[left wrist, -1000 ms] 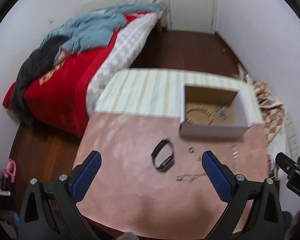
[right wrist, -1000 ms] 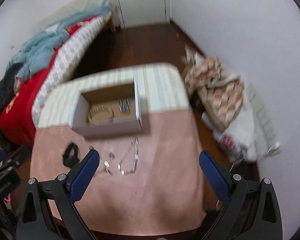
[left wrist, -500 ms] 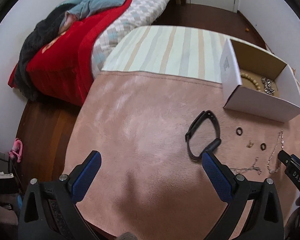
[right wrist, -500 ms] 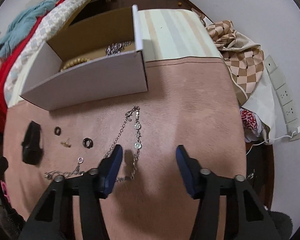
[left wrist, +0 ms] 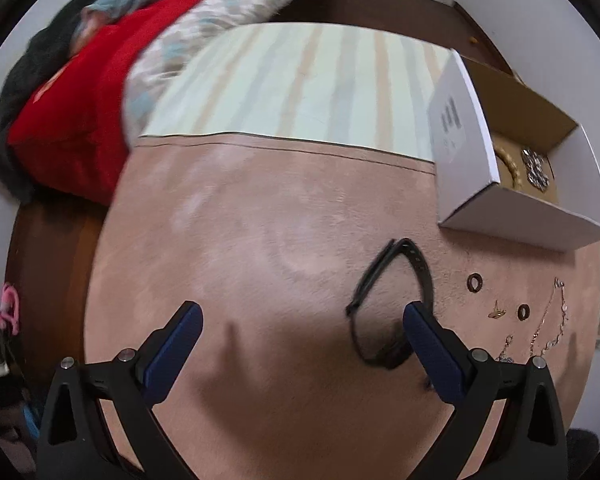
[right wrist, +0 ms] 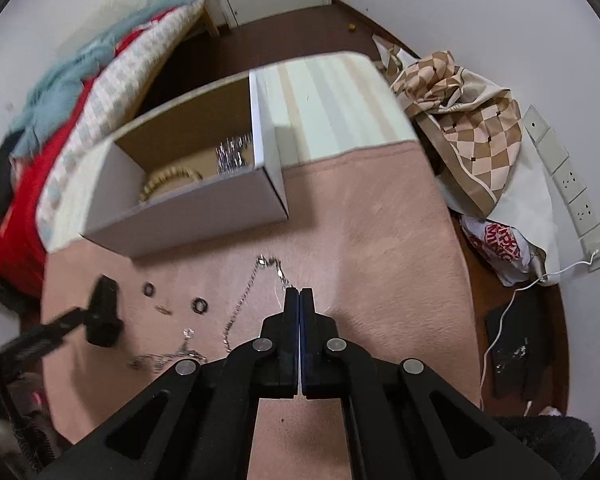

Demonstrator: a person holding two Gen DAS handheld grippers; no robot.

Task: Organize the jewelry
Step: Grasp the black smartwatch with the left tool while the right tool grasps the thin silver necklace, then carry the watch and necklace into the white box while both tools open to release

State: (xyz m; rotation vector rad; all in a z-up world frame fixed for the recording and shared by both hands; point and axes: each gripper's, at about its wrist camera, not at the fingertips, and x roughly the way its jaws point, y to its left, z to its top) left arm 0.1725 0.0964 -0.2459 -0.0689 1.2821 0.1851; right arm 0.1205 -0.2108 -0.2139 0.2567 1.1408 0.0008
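A white cardboard box [right wrist: 204, 208] with a bead bracelet [right wrist: 168, 182] and a silver piece [right wrist: 230, 154] inside sits on the pink cloth; it also shows in the left wrist view [left wrist: 520, 216]. My right gripper [right wrist: 299, 296] is shut on a silver chain [right wrist: 240, 304], whose loop trails toward the box. My left gripper [left wrist: 300, 334] is open low over the cloth, its right finger [left wrist: 428, 340] touching a black band [left wrist: 392, 300]. Two dark rings [left wrist: 475, 282] [left wrist: 523, 312], a small gold piece [left wrist: 497, 312] and a second chain [right wrist: 164, 358] lie on the cloth.
A striped cloth [left wrist: 300, 84] covers the table's far part. A bed with red and blue bedding [left wrist: 80, 92] stands to the left. A checkered cloth bag [right wrist: 468, 132] and a power strip [right wrist: 568, 184] lie on the floor at the right.
My right gripper has closed from wide open onto the silver chain. My left gripper has come down and forward, so its right finger is now at the black band.
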